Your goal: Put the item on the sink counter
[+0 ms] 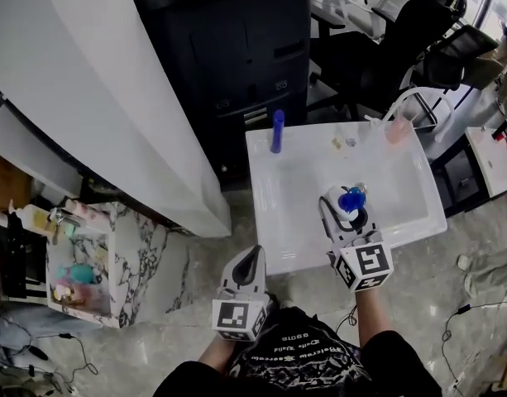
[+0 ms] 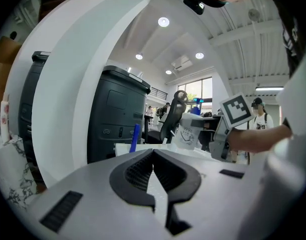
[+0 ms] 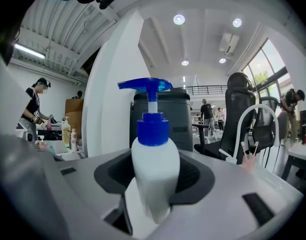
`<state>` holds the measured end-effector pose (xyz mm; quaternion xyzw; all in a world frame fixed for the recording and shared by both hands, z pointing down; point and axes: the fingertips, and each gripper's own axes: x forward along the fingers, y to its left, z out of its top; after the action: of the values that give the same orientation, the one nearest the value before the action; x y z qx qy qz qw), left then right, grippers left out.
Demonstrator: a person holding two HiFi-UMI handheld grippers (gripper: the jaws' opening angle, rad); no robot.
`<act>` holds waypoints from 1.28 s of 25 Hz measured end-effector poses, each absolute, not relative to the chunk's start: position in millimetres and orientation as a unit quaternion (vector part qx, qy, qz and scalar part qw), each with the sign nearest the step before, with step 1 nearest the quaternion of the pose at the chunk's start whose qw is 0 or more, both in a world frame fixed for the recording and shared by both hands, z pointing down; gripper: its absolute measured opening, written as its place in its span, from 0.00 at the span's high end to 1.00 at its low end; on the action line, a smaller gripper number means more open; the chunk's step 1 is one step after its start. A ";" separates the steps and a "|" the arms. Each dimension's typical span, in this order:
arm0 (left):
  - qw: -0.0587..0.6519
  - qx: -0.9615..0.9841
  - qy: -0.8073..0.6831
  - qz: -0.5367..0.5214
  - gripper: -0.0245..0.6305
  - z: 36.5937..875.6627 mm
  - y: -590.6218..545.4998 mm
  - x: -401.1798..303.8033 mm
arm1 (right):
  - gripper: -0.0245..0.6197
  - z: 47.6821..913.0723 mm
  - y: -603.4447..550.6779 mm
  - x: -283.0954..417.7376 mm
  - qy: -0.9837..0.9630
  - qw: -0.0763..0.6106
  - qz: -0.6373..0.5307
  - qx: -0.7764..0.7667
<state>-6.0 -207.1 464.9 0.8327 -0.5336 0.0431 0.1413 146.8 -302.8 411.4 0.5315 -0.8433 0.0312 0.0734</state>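
Your L claw [image 2: 153,153] sits low by your body, jaws together, nothing in it. R claw [image 1: 345,212] is clamped on the pump bottle [image 3: 154,166], low on its body. It's held over the sink counter [image 1: 278,222] near the front edge, above the basin by the look of it.

Risks, imo: the grip is on a rounded wall w/ most of the bottle above the pads, so it may pivot. Let go before the base sits flat and it tips into the basin. Further back, blue tube [image 1: 277,131], cup [image 1: 395,131] and faucet [image 1: 408,98] are safe unless you overreach.

Bottle is upright: long axis vertical, pump head on top, spout pointing to your left.
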 end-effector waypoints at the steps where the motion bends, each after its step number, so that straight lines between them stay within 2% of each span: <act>1: 0.139 0.834 -0.532 0.045 0.95 465.8 -210.9 -9.1 | 0.65 410.5 -310.6 145.2 -0.843 0.072 0.030 0.532; 6: 0.124 0.841 -0.523 0.056 0.95 469.2 -234.1 -20.5 | 0.65 409.3 -353.9 140.6 -0.841 0.073 0.020 0.535; 17: 0.192 0.836 -0.511 0.051 0.95 496.5 -257.6 -35.3 | 0.65 430.5 -437.6 138.4 -0.839 0.075 0.026 0.538; 32: 0.225 0.821 -0.520 0.072 0.95 531.4 -301.1 -57.5 | 0.65 499.8 -546.9 131.0 -0.848 0.093 0.041 0.520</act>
<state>-57.5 -301.1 531.4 0.8210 -0.5196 0.0721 0.2253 131.0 -546.9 499.8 0.5200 -0.8480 0.0412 0.0932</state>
